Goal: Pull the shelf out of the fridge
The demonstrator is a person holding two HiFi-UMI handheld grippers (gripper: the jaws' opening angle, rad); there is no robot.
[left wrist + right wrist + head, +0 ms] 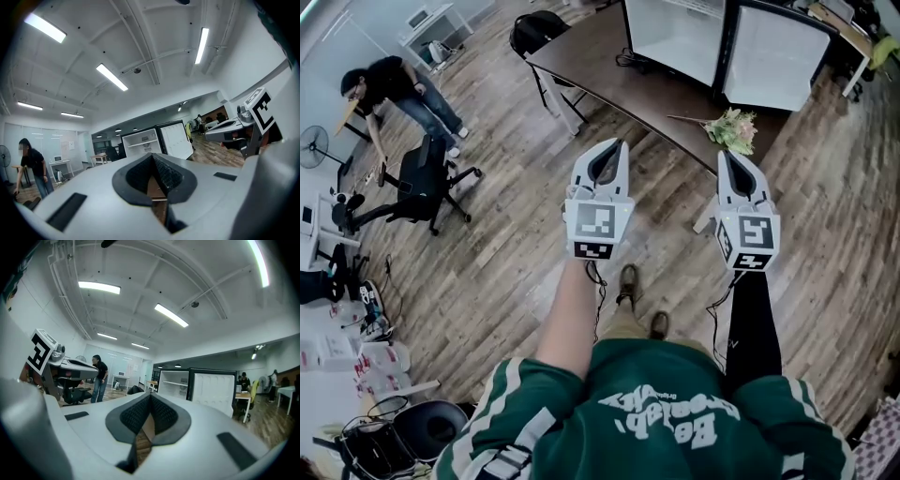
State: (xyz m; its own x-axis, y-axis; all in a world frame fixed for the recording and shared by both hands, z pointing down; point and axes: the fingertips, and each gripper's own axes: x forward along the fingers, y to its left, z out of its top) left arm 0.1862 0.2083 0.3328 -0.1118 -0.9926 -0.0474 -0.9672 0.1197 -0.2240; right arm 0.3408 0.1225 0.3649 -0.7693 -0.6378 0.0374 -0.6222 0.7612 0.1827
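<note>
Shelf (174,382) isn't out yet, it sits inside the open fridge (675,37). Left gripper (622,145) and right gripper (724,157) are both closed on nothing, well short of the fridge. Whole pull's left to do.

A bunch of flowers (732,128) lies at the near edge of a dark surface (600,70). Well apart on the plank floor (516,253), a person (398,89) in black bends near a black office chair (422,178).

Held forward, the left tool (622,146) and right tool (723,156) are closed, empty.
</note>
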